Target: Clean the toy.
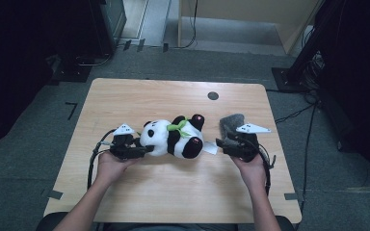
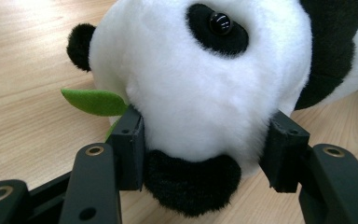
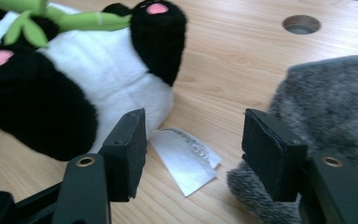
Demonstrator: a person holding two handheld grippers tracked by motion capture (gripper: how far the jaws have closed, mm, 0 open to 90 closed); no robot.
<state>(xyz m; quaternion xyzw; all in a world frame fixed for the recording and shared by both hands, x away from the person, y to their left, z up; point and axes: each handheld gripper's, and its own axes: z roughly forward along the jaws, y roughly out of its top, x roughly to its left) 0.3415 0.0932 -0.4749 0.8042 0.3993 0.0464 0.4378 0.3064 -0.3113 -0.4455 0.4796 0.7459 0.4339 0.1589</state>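
Note:
A black-and-white plush panda (image 1: 171,137) lies on its back in the middle of the wooden table (image 1: 173,192), with a green leaf (image 2: 93,101) at its neck. My left gripper (image 1: 147,149) comes at it from the left and is shut on the panda's head (image 2: 205,70), both pads pressed into the white fur. My right gripper (image 1: 220,143) hovers to the right of the panda's legs (image 3: 37,107), jaws open with nothing between them. The panda's white label (image 3: 186,158) lies flat on the table just beyond those jaws.
A grey furry object (image 1: 232,122) rests against the right side of my right gripper and shows large in the right gripper view (image 3: 335,102). A round cable hole (image 1: 213,95) sits near the table's far edge. Dark equipment and cables surround the table.

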